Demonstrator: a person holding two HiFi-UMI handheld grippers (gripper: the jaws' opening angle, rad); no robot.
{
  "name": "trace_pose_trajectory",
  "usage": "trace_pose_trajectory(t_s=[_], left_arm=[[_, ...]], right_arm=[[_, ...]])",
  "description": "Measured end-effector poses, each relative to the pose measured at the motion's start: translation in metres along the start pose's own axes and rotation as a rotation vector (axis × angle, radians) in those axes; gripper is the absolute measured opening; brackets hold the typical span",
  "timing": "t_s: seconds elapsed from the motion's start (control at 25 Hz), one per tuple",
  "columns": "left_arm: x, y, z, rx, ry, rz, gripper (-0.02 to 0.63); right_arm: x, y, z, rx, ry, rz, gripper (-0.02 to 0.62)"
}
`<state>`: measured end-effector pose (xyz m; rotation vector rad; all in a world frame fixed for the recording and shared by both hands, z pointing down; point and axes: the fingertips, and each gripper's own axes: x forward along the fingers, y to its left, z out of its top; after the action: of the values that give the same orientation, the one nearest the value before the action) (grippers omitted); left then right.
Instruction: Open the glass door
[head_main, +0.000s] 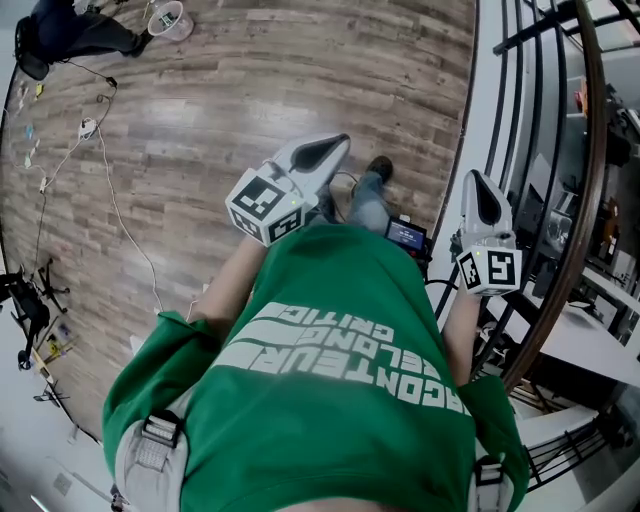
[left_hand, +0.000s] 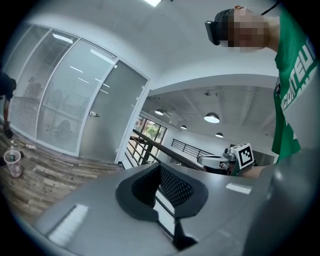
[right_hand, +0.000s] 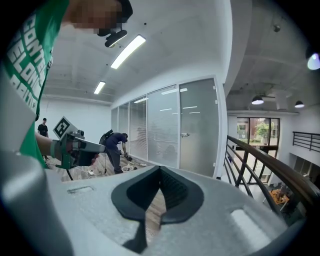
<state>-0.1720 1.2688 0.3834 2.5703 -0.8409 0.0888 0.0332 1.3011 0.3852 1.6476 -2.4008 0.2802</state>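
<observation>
Left claw (left_hand: 160, 168) and right claw (right_hand: 160, 170) both closed, gripping nothing.

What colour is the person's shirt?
The shirt is green with white lettering, clearest in the head view.

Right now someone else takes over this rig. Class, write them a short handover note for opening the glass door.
Left gripper: shut, empty, held out in front of the chest.
Right gripper: shut, empty, beside the railing.
Glass door: closed, across the wood floor, likely out of reach; its handle is untouched.
Done: nothing yet.
Left: walk over, grip the handle, open the door.
</observation>
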Motion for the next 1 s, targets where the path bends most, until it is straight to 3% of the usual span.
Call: trace_pose_trajectory(t_s=[0.28,0.52,0.8,1.0], left_arm=[[0.089,0.015,0.046,0.052,0.007,-0.014,0.014],[0.150,0.012,0.082,0.051,-0.022,-0.007,0.015],[0.204,0.018,0.082,0.034,-0.011,0.016,0.015],[0.223,0.037,0.085,0.027,0.006,0.023,0.015]], right_arm=[[0.045,-0.083,0.017,0.015,0.000,-0.003,-0.008],[0.072,-0.142,0.035,0.025,-0.015,0.009,-0.008],[0.094,-0.201,0.024,0.034,0.008,0.021,-0.008],[0.119,-0.215,0.027,0.036,0.022,0.032,-0.008]])
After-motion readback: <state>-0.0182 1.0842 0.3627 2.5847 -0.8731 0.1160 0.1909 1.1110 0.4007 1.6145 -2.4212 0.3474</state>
